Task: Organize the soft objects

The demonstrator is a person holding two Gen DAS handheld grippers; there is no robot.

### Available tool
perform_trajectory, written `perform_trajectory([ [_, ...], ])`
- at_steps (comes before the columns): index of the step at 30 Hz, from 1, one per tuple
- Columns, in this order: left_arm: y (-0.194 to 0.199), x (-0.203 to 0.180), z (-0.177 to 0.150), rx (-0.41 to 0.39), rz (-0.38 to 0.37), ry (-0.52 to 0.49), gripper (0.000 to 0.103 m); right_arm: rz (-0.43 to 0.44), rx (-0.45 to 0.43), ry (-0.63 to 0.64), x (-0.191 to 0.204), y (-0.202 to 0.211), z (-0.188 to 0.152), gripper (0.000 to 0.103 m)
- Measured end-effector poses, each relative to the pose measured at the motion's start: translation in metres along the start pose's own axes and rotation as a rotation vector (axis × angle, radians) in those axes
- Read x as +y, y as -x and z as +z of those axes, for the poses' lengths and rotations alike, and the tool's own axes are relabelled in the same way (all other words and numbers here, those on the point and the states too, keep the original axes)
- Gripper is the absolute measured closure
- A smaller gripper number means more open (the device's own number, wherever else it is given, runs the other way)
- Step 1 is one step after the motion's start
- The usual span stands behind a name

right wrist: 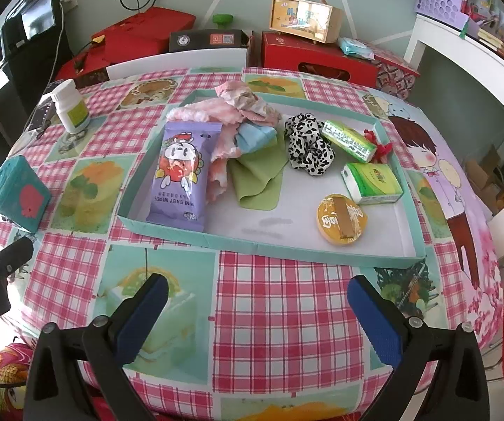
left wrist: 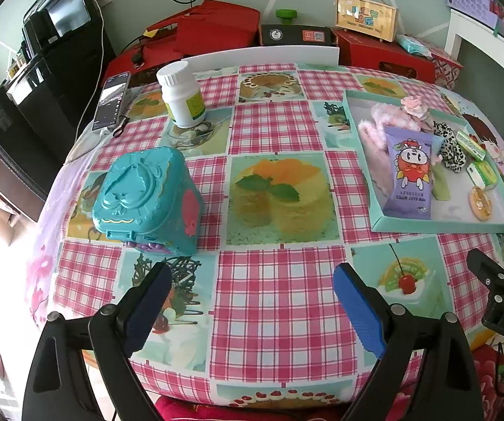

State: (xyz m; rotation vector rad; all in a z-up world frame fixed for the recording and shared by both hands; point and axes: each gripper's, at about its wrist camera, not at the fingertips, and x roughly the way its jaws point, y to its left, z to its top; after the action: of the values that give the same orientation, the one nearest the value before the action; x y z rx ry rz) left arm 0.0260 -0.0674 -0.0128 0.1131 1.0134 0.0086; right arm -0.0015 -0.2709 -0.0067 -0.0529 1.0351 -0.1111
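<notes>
A shallow teal tray (right wrist: 322, 251) (left wrist: 427, 226) on the checked tablecloth holds a purple baby-wipes pack (right wrist: 180, 172) (left wrist: 408, 172), pink fluffy cloths (right wrist: 224, 112) (left wrist: 378, 140), a green cloth (right wrist: 257, 182), a leopard scrunchie (right wrist: 308, 147) (left wrist: 450, 147), two green tissue packs (right wrist: 373, 182) and a round yellow packet (right wrist: 341, 224). My left gripper (left wrist: 252, 287) is open and empty above the table, left of the tray. My right gripper (right wrist: 257, 298) is open and empty just in front of the tray.
A teal heart-lidded box (left wrist: 147, 200) (right wrist: 19, 193) stands on the table's left. A white pill bottle (left wrist: 182, 94) (right wrist: 69, 107) and a phone (left wrist: 111, 101) lie at the back left. Red boxes (left wrist: 217, 28) and a white desk (right wrist: 462, 56) stand behind the table.
</notes>
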Motion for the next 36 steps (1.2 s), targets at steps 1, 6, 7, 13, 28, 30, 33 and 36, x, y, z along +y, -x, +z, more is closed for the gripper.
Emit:
perform_trajectory([
  [1,-0.0001,0.0000,0.0000,0.000,0.000,0.000,0.010,0.000,0.000,0.000,0.0000,0.0002,0.0001,0.000],
  [6,-0.0001,-0.0002,0.0006,0.004,-0.005,0.003,0.010,0.000,0.000,0.001,-0.0001,0.0002,0.0004,0.000],
  [7,-0.0004,0.0002,0.0008,0.004,-0.006,0.002,0.010,0.000,0.001,0.000,-0.0002,0.0003,0.0005,0.000],
  [13,-0.0002,-0.0004,0.0008,0.005,-0.007,0.003,0.010,0.000,0.001,-0.001,-0.0003,0.0008,0.0007,0.000],
  [28,0.0016,-0.0022,0.0005,-0.002,-0.004,-0.007,0.010,-0.001,0.001,-0.009,-0.0042,0.0015,0.0015,0.000],
  [30,0.0020,-0.0022,0.0007,-0.004,-0.002,-0.010,0.010,-0.001,0.002,-0.009,-0.0042,0.0015,0.0016,0.000],
  [33,0.0019,-0.0022,0.0005,-0.002,-0.001,-0.011,0.010,-0.001,0.001,-0.008,-0.0044,0.0016,0.0015,0.000],
  [36,0.0030,-0.0005,0.0000,-0.009,-0.006,-0.009,0.010,-0.002,0.002,-0.009,-0.0044,0.0016,0.0015,0.000],
])
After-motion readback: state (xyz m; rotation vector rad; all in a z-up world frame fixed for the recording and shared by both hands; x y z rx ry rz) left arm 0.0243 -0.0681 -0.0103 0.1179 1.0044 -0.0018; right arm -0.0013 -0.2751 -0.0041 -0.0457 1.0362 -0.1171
